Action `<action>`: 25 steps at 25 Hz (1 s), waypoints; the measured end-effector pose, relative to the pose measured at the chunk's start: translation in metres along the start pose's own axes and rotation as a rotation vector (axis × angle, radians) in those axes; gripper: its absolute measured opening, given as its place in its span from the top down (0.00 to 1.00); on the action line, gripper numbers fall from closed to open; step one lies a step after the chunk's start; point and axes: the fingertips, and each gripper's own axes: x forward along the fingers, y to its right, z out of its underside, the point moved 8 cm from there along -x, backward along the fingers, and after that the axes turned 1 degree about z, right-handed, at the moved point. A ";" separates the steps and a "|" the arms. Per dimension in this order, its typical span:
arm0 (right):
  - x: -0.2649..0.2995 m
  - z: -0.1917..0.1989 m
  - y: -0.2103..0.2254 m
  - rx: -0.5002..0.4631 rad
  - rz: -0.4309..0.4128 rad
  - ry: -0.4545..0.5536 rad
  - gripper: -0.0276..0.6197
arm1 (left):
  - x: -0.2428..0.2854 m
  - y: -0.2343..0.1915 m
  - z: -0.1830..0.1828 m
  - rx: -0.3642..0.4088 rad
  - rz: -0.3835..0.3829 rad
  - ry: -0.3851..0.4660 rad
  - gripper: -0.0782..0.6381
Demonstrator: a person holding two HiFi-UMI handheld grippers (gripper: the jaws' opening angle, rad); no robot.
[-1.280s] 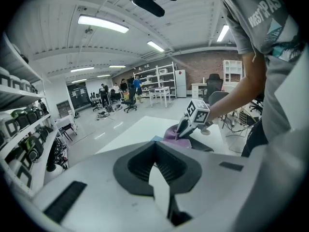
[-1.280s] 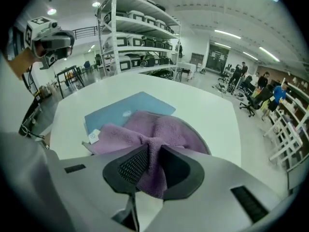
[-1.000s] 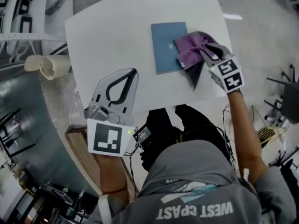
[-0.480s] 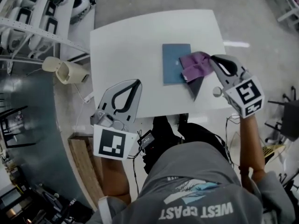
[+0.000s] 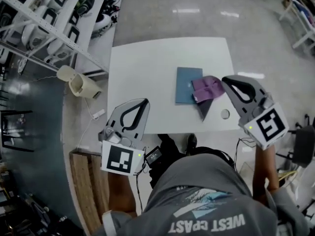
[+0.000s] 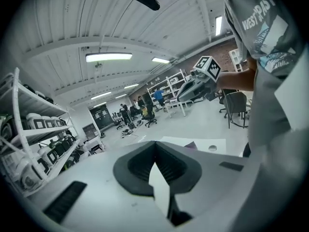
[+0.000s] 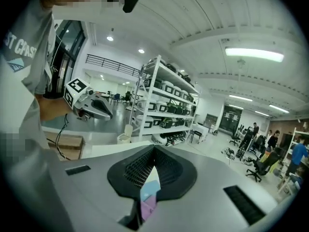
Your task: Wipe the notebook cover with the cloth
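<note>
A blue notebook (image 5: pixel 187 85) lies on the white table (image 5: pixel 147 68). A purple cloth (image 5: pixel 206 88) sits crumpled on the notebook's right edge, with nothing holding it. My right gripper (image 5: pixel 225 79) hovers just right of the cloth, lifted off the table, shut and empty. In the right gripper view its jaws (image 7: pixel 154 149) meet at the tip against the room. My left gripper (image 5: pixel 145 101) is over the table's near left edge, far from the notebook, also shut and empty; its jaws (image 6: pixel 154 144) touch at the tip.
A dark triangular shape (image 5: pixel 205 107) lies on the table just below the cloth. A round hole (image 5: pixel 225 114) is near the table's front right edge. A beige bin (image 5: pixel 78 81) and shelving (image 5: pixel 44 23) stand at the left, and a wooden box (image 5: pixel 87 181) sits by my left side.
My right gripper let go of the cloth, pulled back to the right and up, and its jaws closed. The cloth stayed on the notebook. The head view rose, so the table looks smaller.
</note>
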 end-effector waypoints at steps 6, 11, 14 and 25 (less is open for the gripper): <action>-0.027 -0.033 -0.010 -0.054 -0.030 0.057 0.91 | -0.022 0.005 -0.015 0.012 -0.057 0.023 0.89; -0.046 -0.044 -0.021 -0.102 -0.055 0.080 0.91 | -0.035 0.016 -0.019 0.013 -0.099 0.038 0.89; -0.052 -0.040 -0.024 -0.122 -0.081 0.080 0.91 | -0.037 0.023 -0.018 0.012 -0.128 0.040 0.89; -0.062 -0.038 -0.024 -0.124 -0.117 0.061 0.91 | -0.051 0.034 -0.015 -0.034 -0.199 0.027 0.89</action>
